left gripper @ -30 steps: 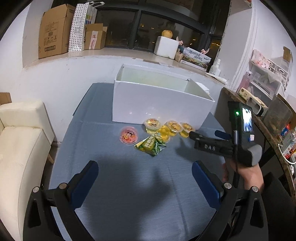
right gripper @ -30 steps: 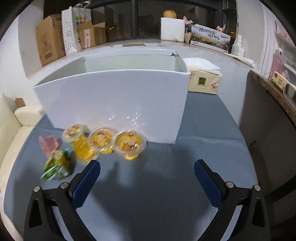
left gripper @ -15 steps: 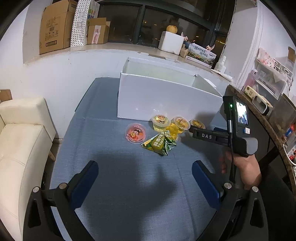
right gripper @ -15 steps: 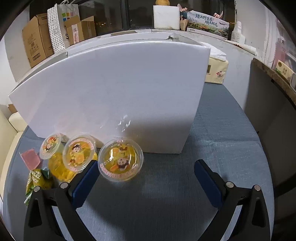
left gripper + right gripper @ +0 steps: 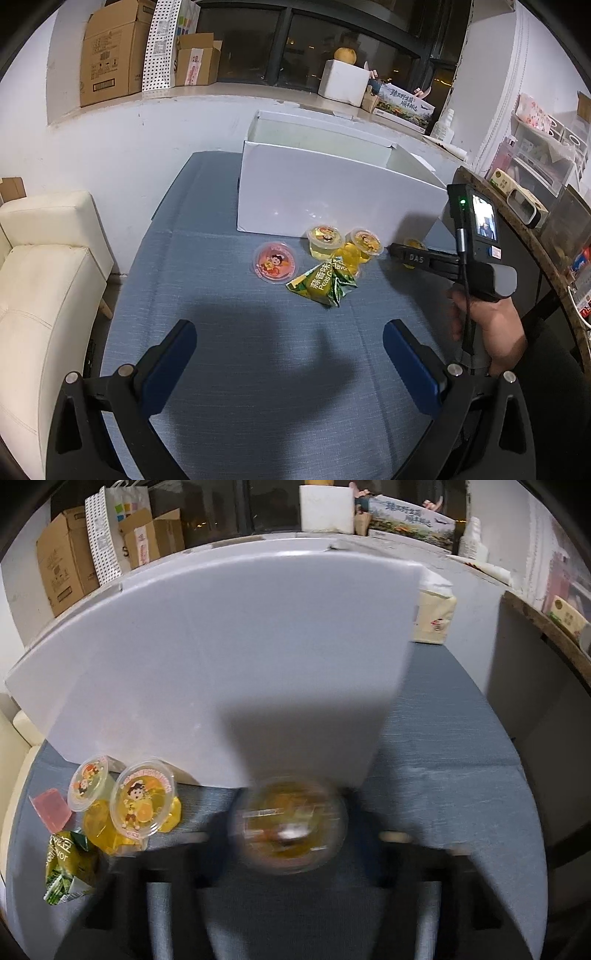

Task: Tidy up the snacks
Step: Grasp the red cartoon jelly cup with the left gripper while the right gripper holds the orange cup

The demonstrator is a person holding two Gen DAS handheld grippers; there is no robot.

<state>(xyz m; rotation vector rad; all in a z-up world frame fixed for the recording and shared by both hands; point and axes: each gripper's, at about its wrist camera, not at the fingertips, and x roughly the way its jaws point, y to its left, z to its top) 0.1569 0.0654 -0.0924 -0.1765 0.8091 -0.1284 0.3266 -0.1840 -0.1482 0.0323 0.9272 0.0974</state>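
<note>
Several jelly cups and a green pea snack bag lie on the blue tablecloth before a white box. A pink-lidded cup sits left of two yellow cups. My left gripper is open and empty, well short of them. My right gripper is blurred by motion, its fingers either side of a yellow jelly cup at the box's foot. In the left wrist view that cup peeks out behind the right gripper's finger.
A cream sofa stands left of the table. A tissue pack lies behind the box on the right. A counter with clutter runs along the right edge. Cardboard boxes sit on the window ledge.
My right gripper has moved forward and down so the rightmost yellow cup now sits between its fingers. My left gripper has drifted slightly; the snacks appear a little nearer.
</note>
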